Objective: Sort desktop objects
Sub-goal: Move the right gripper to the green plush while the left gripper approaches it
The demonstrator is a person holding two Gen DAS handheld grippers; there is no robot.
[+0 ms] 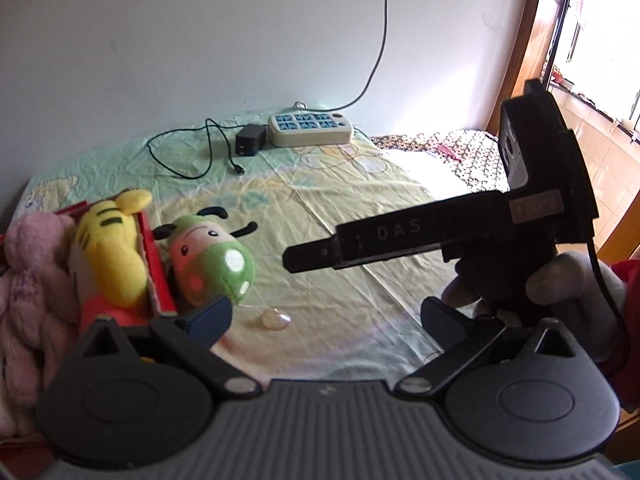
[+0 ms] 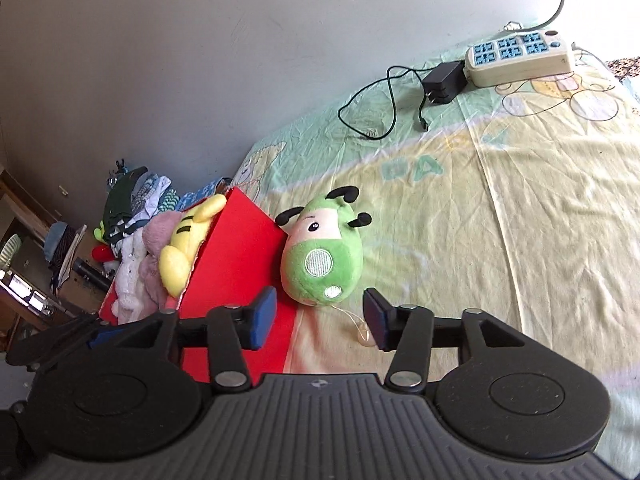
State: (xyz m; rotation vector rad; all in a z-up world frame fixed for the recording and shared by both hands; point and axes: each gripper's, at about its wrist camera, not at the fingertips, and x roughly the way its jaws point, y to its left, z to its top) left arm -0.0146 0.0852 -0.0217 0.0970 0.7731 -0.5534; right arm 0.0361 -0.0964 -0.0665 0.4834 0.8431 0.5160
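Note:
A green plush toy (image 2: pixel 320 256) with black feelers lies on the yellow bedsheet, leaning against the outer wall of a red box (image 2: pixel 240 248). It also shows in the left wrist view (image 1: pixel 212 264). The red box (image 1: pixel 154 268) holds a yellow striped plush (image 1: pixel 110 248) and a pink plush (image 1: pixel 28 272). My right gripper (image 2: pixel 320 320) is open and empty, its blue pads (image 2: pixel 264 318) just short of the green plush's near end. My left gripper (image 1: pixel 320 316) is open and empty, low over the sheet to the right of the box. The right gripper's black body (image 1: pixel 500 216) crosses the left wrist view.
A cream power strip (image 2: pixel 520 56) with blue sockets, a black adapter (image 2: pixel 444 80) and its loose black cord (image 2: pixel 384 100) lie at the far edge by the wall. A small clear suction cup (image 1: pixel 276 320) on a string lies by the green plush. Clothes pile (image 2: pixel 132 200) beyond the box.

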